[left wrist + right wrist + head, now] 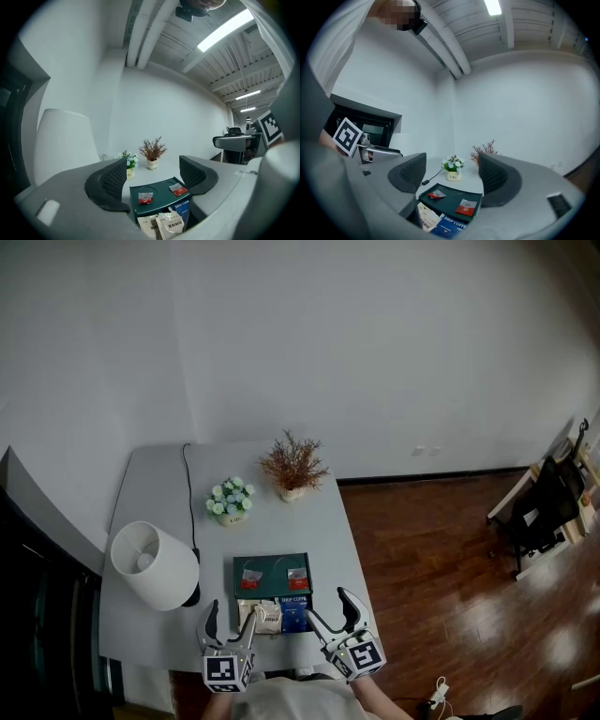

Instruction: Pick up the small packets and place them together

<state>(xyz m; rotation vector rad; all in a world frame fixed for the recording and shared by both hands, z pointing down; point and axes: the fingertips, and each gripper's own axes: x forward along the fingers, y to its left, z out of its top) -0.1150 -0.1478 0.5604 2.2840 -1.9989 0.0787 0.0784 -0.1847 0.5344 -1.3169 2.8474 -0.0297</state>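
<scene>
On the grey table [159, 493] lies a dark green tray [272, 563] with two small red packets, one at its left [249, 579] and one at its right [298, 577]. Just in front of it lie beige packets [262, 617] and a blue drip-coffee packet [293, 613]. My left gripper [232, 620] hovers open at the table's near edge, beside the beige packets [166, 225], with nothing between its jaws. My right gripper [330, 612] is open and holds nothing, right of the blue packet [451, 224]. Both gripper views look over the tray [159, 193] [449, 199].
A white lamp [155, 563] stands left of the tray, its black cable [190, 512] running to the back edge. A pot of pale flowers [231, 501] and a dried reddish plant [292, 465] stand behind. Wooden floor [441, 559] lies to the right.
</scene>
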